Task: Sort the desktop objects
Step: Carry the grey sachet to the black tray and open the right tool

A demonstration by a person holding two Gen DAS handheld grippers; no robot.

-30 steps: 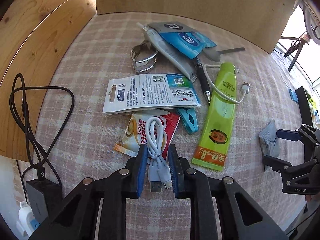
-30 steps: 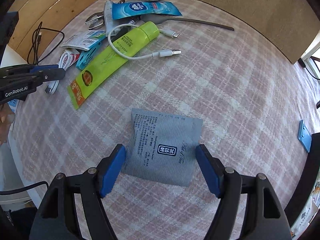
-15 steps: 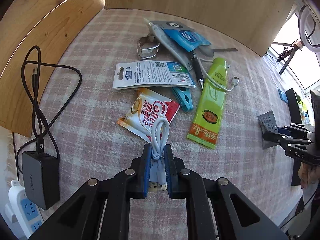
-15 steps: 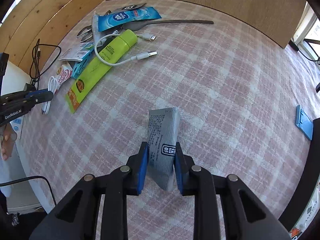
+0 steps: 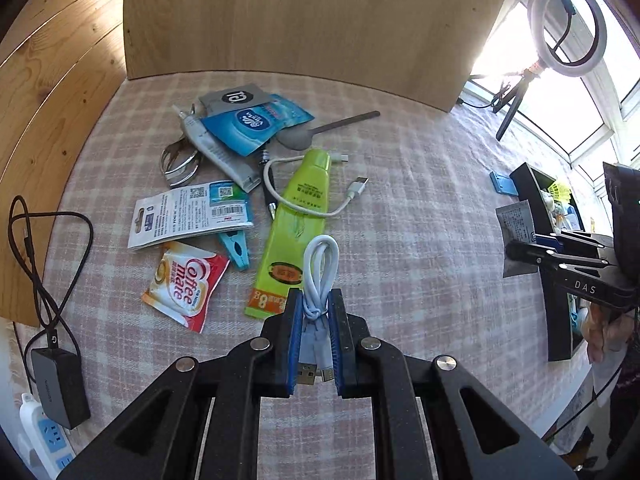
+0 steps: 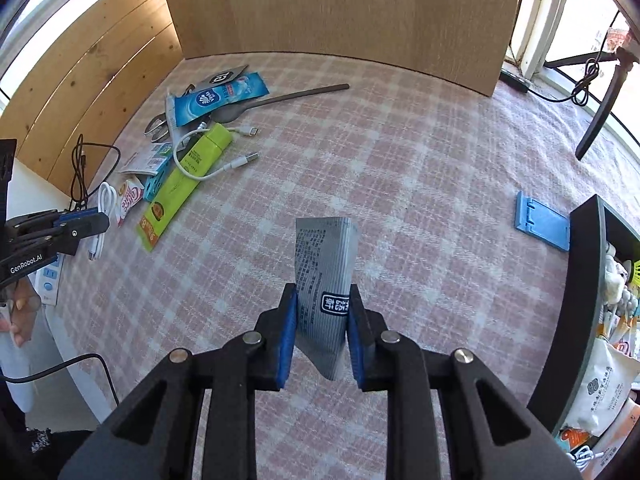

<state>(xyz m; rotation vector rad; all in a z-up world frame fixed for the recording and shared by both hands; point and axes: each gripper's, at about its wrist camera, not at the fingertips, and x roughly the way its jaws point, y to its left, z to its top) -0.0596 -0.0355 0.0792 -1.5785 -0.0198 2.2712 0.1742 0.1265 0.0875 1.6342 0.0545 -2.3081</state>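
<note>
I am holding a bundled white USB cable (image 5: 318, 276) in my left gripper (image 5: 314, 344). Its jaws are squeezing in tight on the cable, with only a small gap left. The cable's loop is sticking up past the blue pads (image 5: 295, 340), and its two plugs are hanging down at the 6 o'clock end. The cable is up off the bench (image 5: 420, 220), which is wearing a pink checked cloth.

My right gripper (image 6: 322, 332) is holding a grey foil packet (image 6: 326, 276). Its jaws are pinching the packet's two sides, so the packet is bending into a narrow fold between them. The packet is standing up tall and is lifted off the cloth.

In the left wrist view, a pile of things is lying on the cloth at about 10 and 11 o'clock from the cable. A Coffee mate sachet (image 5: 186, 282) is sitting at 9 o'clock. A long green tube (image 5: 296, 232) is lying just behind the cable, with a short white cable (image 5: 320, 210) looping across it. A white barcode card (image 5: 190, 216) is resting on a blue clip (image 5: 237, 245). Farther back I am seeing a blue wipes pack (image 5: 252, 126), a grey spoon (image 5: 316, 132) and a metal clamp (image 5: 180, 162).

In the right wrist view, a small blue stand (image 6: 542, 226) is lying at 2 o'clock, just beside a black box (image 6: 576, 312).
</note>
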